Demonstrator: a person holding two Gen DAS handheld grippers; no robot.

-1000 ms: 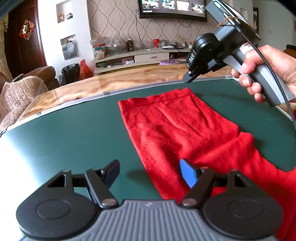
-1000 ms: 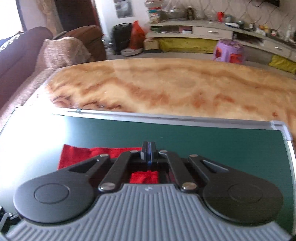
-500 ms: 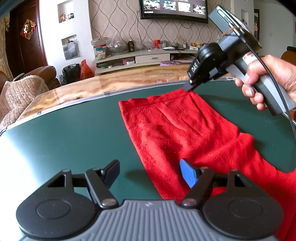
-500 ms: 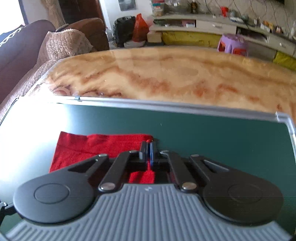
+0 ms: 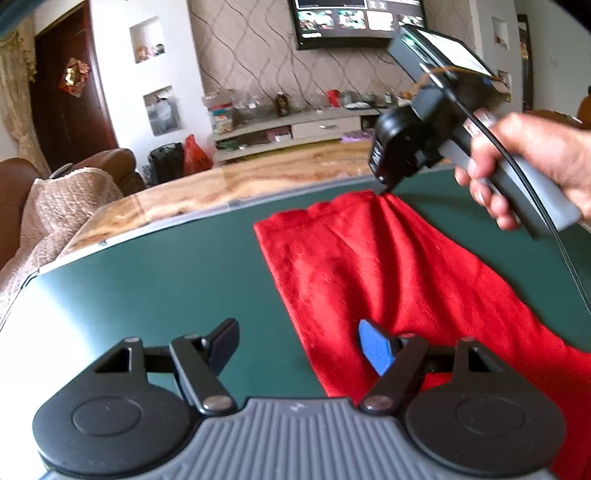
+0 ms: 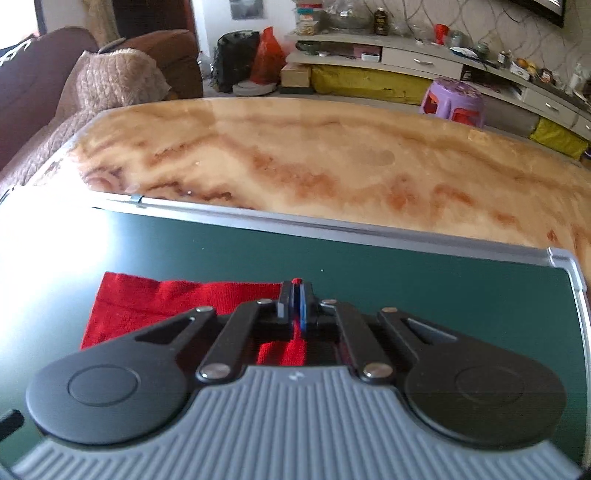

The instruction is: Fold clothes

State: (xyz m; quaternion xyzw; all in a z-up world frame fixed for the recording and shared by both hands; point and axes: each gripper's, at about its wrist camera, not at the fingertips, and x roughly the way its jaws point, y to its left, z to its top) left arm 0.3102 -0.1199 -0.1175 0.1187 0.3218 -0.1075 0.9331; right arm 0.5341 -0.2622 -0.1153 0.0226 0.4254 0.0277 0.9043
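nearest the left wrist camera, the left gripper (image 5: 299, 345) hangs low over the dark green table mat (image 5: 166, 288) with its jaws spread wide and nothing between them; its blue-padded finger (image 5: 375, 349) sits over the near edge of the red textured garment (image 5: 388, 280), its black finger over bare mat. the garment lies mostly flat on the mat, running from the near right toward the far centre. at its far corner, the right gripper (image 5: 384, 190), held in the person's right hand (image 5: 535, 162), has its jaws closed on the cloth; the right wrist view shows a sliver of red pinched between the shut fingers (image 6: 295, 306). compared with one second ago, when this gripper hovered just above the flat far hem, the corner is now seized and raised off the mat, so that radiating pleats run down from the pinch point. this indicates that the fold has begun: the far end appears ready to be carried back toward the near end, while the left gripper has yet to take hold. beyond the mat lie a glossy orange-veined marble tabletop (image 6: 314, 158), a quilted beige sofa throw (image 5: 62, 206) and a wall-mounted television (image 5: 351, 22).
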